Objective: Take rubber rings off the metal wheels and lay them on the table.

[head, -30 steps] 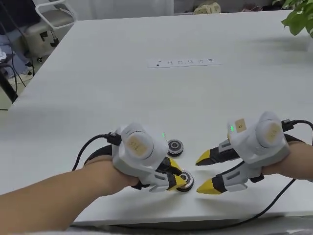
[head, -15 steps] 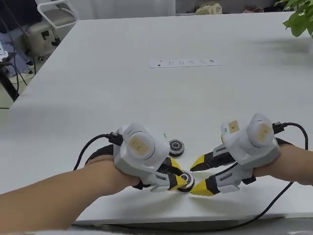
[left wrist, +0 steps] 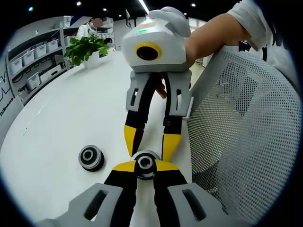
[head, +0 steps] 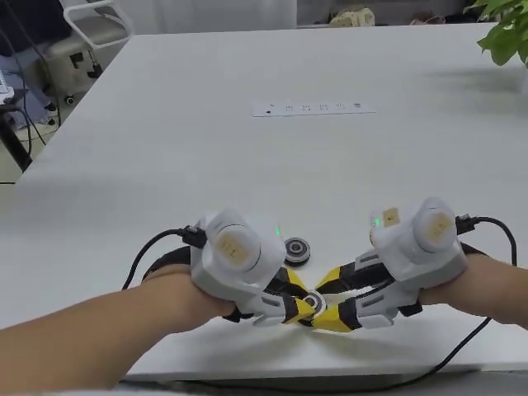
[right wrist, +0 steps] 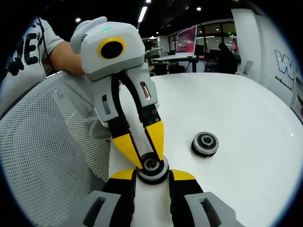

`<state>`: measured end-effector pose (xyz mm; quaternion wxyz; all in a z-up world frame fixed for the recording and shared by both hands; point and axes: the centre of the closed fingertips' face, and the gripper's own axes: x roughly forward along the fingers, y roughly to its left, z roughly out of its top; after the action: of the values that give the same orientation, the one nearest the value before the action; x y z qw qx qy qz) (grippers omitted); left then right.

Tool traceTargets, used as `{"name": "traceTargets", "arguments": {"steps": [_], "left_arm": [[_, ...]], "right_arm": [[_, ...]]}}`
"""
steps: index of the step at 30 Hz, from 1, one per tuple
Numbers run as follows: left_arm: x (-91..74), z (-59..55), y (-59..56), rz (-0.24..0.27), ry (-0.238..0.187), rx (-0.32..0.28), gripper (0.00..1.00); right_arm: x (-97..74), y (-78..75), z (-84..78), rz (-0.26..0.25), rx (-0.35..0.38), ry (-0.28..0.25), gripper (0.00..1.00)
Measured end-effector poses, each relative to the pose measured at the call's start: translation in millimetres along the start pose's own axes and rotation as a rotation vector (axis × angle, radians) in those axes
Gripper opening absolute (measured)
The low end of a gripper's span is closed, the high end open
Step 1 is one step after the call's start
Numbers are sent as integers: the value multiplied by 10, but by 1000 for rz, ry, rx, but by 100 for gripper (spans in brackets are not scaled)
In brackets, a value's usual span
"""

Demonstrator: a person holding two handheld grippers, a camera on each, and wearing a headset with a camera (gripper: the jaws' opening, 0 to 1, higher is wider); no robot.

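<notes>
- Plainly, the chief risk is a slip: the held wheel (left wrist: 145, 162) is small and hard, pinched on its rim between the closed jaws of the left gripper (left wrist: 145, 166). A sideways tug on the rubber could squirt it out.
- It sits low over the near edge of the table (head: 247, 165), so a dropped wheel could roll off towards the person.
- The right gripper (right wrist: 152, 175) comes in from the right, its jaws set either side of the same wheel. They seem closed on it, though how firmly cannot be judged. If they catch metal rather than the rubber ring (right wrist: 152, 179), the ring will not peel.
- The two sets of yellow tips crowd together, so they may clash.
- The held wheel is a silvery hub with a bright bore, banded in black rubber that looks snug.
- A second wheel (head: 296, 249) lies flat just beyond, slightly left, ring on.
</notes>
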<state>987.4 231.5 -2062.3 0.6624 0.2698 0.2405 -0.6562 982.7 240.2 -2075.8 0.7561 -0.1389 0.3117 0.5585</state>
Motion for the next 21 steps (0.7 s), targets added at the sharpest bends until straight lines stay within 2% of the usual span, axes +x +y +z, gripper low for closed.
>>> {"name": "traceTargets", "arguments": {"steps": [4, 21], "left_arm": [[2, -1, 3, 1, 0, -1, 8], [4, 2, 21, 5, -3, -10, 8]], "right_arm": [[8, -11, -45, -5, -2, 14, 24], [-34, -19, -73, -9, 29, 18, 20]]}}
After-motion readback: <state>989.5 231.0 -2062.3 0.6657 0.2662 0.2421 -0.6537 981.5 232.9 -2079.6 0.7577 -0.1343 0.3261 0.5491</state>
